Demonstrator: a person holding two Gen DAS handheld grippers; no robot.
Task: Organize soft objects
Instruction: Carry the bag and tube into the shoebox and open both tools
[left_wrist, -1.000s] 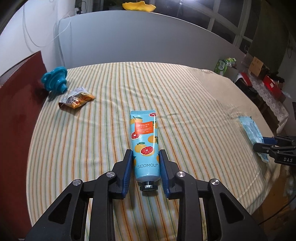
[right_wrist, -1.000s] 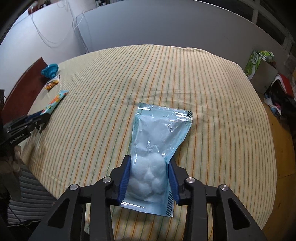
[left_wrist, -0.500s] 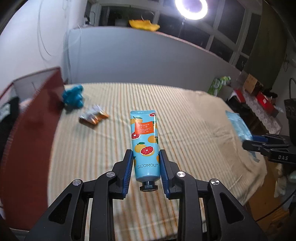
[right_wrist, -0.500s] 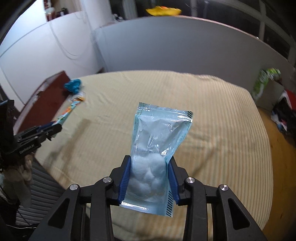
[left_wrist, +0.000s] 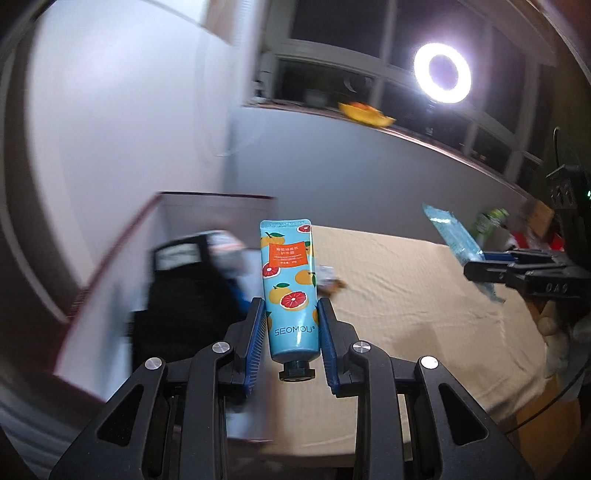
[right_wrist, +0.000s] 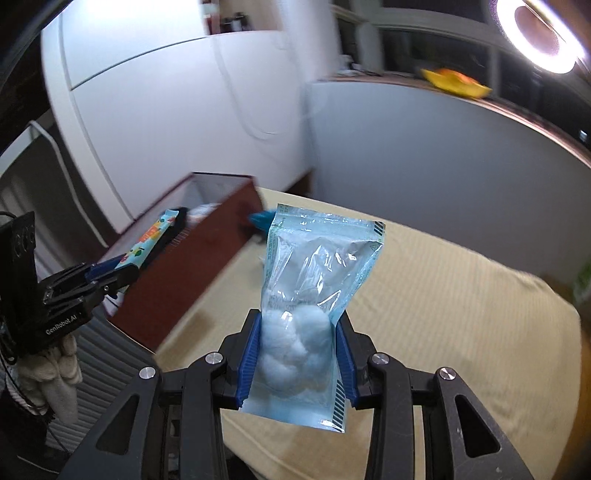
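My left gripper (left_wrist: 291, 332) is shut on a blue hand cream tube (left_wrist: 288, 280) printed with grapefruit, cap toward the camera, held in the air above the left edge of the striped bed (left_wrist: 406, 295). My right gripper (right_wrist: 299, 347) is shut on a clear blue pouch of cotton balls (right_wrist: 314, 291), also lifted off the bed (right_wrist: 461, 314). Each gripper shows in the other's view: the right gripper (left_wrist: 480, 264) with its pouch (left_wrist: 452, 236) at the right, the left gripper (right_wrist: 107, 273) with the tube (right_wrist: 151, 236) at the left, over the box.
A dark red box (right_wrist: 207, 254) with a white lining stands at the bed's left side, with dark and white items (left_wrist: 192, 280) inside. A small snack packet (left_wrist: 328, 282) and a blue toy (right_wrist: 260, 219) lie on the bed near it. A ring light (left_wrist: 441, 72) glares above.
Both grippers have risen off the bed with their objects and swung left toward the red box. The views are tilted up and blurred; the grips are unchanged.
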